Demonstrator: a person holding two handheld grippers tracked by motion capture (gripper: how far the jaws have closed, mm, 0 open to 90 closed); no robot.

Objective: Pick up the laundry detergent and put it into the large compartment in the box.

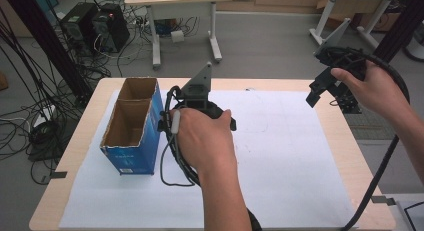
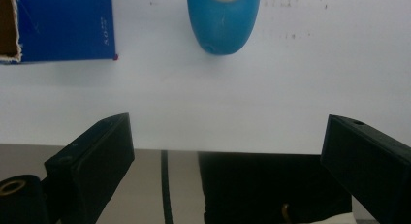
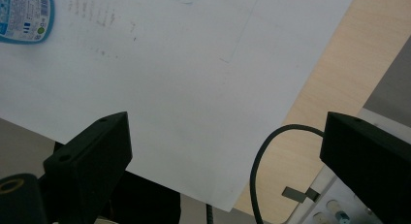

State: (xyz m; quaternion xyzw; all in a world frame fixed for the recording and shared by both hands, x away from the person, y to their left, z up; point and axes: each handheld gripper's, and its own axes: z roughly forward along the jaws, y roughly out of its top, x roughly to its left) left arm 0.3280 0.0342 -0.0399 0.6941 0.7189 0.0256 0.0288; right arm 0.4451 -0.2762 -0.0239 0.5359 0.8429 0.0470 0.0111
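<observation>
Left gripper [image 1: 197,108] hovered low over the white paper sheet [image 1: 280,156], jaws spread wide apart and empty, as seen in the left gripper view [image 2: 228,151]. Straight ahead of those jaws, well apart from them, lay a blue oval object [image 2: 224,20] flat on the sheet, its pale top part cut off by the upper edge. Ahead and to the left of the jaws stood a blue cardboard box [image 2: 63,25], near the oval object but not touching it. In the high view, just beside the left gripper on its left, stood that same box [image 1: 131,128], open-topped, with two brown compartments, both showing nothing inside.

Right gripper [image 1: 320,88] was held up above the table's [image 1: 345,136] right edge, well apart from the left gripper, gripped by the right hand [image 1: 372,88]. Jaws likewise wide apart with nothing between them [image 3: 228,151]. Far ahead and to the left of those jaws showed a blue-rimmed label [image 3: 24,15] of an object, flat on the sheet. Cable [image 3: 271,151] looped between the jaws, lower down.
</observation>
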